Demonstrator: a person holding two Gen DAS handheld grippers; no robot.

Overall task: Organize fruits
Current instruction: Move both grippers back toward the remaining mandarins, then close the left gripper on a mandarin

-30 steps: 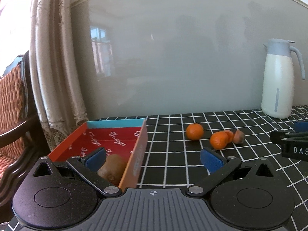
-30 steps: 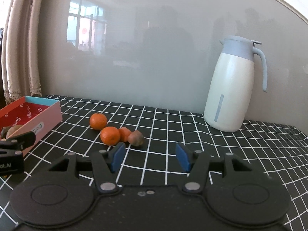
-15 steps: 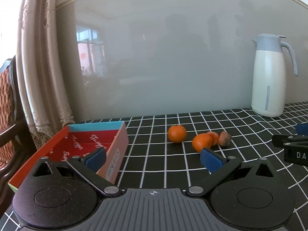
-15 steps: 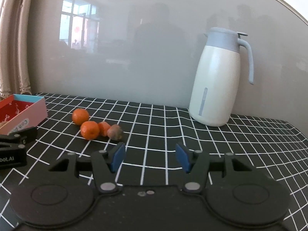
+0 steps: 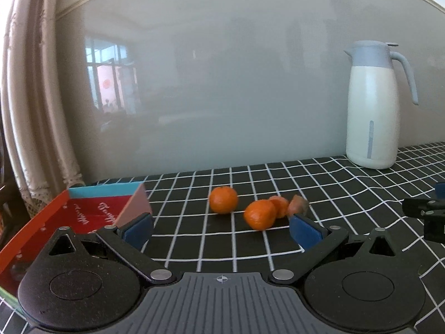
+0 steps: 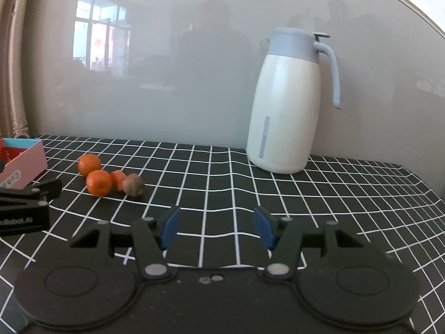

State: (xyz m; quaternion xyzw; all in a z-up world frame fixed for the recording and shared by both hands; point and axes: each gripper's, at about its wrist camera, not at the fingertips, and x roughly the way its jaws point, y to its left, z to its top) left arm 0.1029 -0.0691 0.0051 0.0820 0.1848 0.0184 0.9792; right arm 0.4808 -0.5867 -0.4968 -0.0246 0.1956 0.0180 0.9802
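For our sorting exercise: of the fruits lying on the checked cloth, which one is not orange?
The brown fruit at the right end of the cluster, likely a kiwi. The three tangerines beside it are bright orange; it alone is dull brown.

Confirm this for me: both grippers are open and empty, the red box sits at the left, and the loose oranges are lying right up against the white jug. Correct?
Not quite. The oranges lie well apart from the white jug, nearer the red box, as the right wrist view shows. The rest holds: the left gripper and right gripper are open and empty, and the box is at the left.
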